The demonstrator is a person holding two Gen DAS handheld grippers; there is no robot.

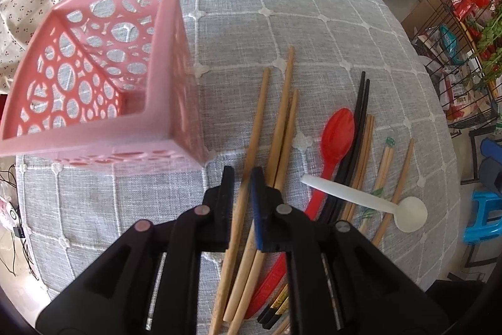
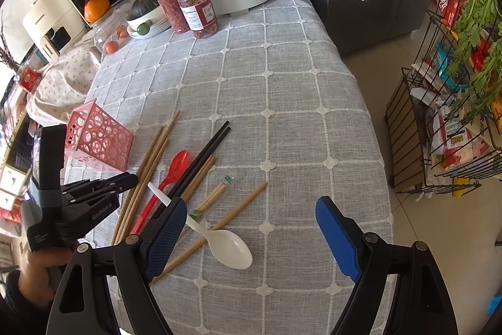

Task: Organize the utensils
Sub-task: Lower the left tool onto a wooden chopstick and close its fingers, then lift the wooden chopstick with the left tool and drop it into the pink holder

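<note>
Where lettering reads, "GenRobot.AI" marks the left tool, fingers a slit apart astride a wooden chopstick, grip uncertain. Right tool released above white spoon. Utensils lie mid-table; pink basket left.

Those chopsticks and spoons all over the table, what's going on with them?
A person is sorting utensils with a hand-held gripper in each hand. The left gripper is down over the wooden chopsticks, its jaws nearly closed with one chopstick between them. Beside it, the pink basket looks empty. The right gripper hangs wide open above the white spoon, holding nothing. The red spoon and black chopsticks lie loose on the grey tablecloth.
</note>
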